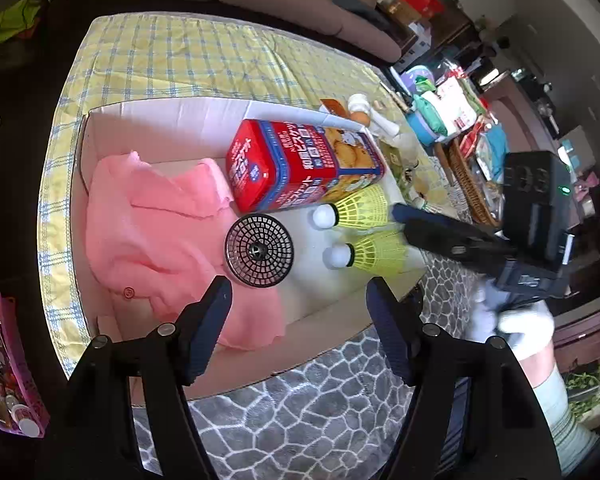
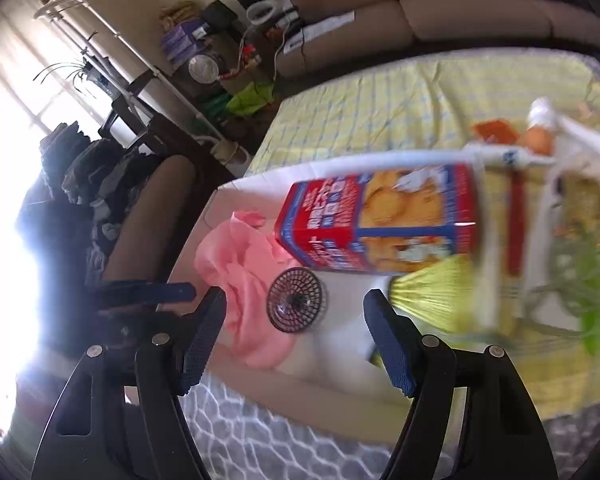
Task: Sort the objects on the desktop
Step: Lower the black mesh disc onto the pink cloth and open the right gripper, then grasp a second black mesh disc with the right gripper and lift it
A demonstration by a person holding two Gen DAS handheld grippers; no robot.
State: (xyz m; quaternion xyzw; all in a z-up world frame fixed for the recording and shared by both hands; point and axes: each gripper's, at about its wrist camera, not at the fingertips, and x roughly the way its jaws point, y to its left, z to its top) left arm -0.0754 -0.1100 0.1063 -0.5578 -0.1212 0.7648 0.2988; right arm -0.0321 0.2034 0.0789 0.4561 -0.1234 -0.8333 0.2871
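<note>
A white cardboard box [image 1: 168, 116] lies on the yellow checked tablecloth [image 1: 180, 60]. In it are a pink cloth [image 1: 148, 232], a red biscuit tin [image 1: 300, 160], a black mesh strainer [image 1: 259, 250] and two yellow shuttlecocks [image 1: 356, 210] [image 1: 372, 254]. My left gripper [image 1: 298, 300] is open and empty above the box's near edge. The right gripper [image 1: 404, 216] shows at the right by the shuttlecocks. In the blurred right wrist view my right gripper [image 2: 294, 312] is open and empty, over the strainer [image 2: 296, 306], with the tin [image 2: 380, 220] and cloth [image 2: 244, 280] beyond.
Behind the box's far right corner stand a white wooden toy [image 1: 376, 116], an egg [image 1: 362, 119] and an orange card [image 1: 334, 106]. A wicker basket [image 1: 466, 184] of packets is at the right. A pink bin [image 1: 8, 360] sits at the lower left. A patterned grey rug [image 1: 320, 408] lies below.
</note>
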